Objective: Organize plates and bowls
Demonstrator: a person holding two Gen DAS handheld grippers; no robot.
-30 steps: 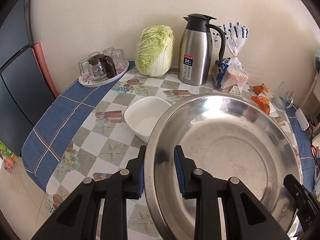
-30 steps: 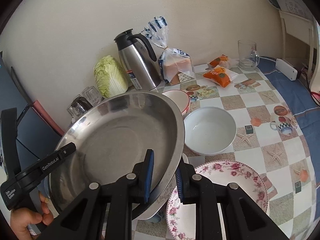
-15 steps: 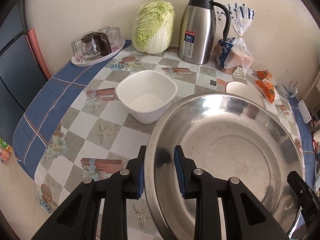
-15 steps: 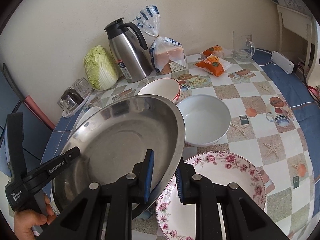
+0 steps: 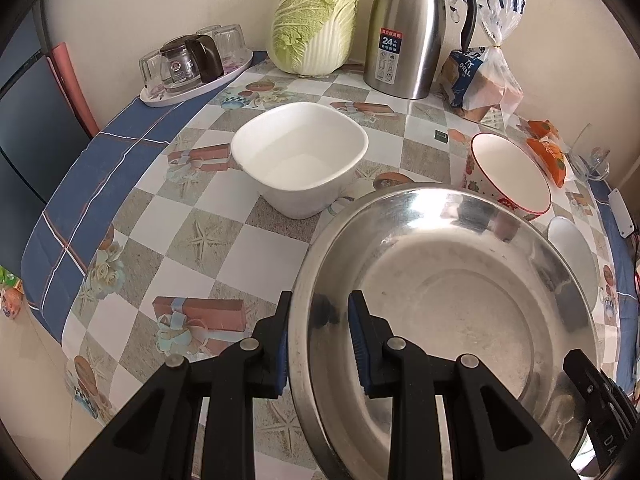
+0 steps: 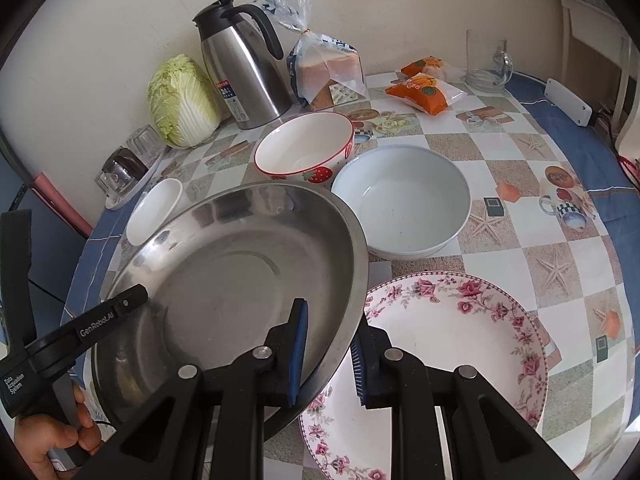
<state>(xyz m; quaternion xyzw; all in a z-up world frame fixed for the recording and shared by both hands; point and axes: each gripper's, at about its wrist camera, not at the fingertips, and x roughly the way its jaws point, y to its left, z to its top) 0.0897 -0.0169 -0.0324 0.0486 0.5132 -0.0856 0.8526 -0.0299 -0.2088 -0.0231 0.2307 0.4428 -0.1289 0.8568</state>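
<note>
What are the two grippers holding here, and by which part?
Both hold the large round stainless-steel basin by its rim: left gripper on one side, right gripper on the opposite side.

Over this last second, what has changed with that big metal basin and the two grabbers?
The steel basin has come down toward the table, carried by both grippers; more tablecloth and the strawberry bowl now show beyond it. Nothing was taken or released: the left gripper and the right gripper stay clamped on opposite rims. The white square bowl, flowered plate and thermos have not moved.

cabbage (image 5: 314, 20) by wall | thermos (image 5: 412, 28) beside it | bread bag (image 5: 482, 76) | glass mug (image 6: 486, 60) | snack packets (image 6: 426, 92)
</note>
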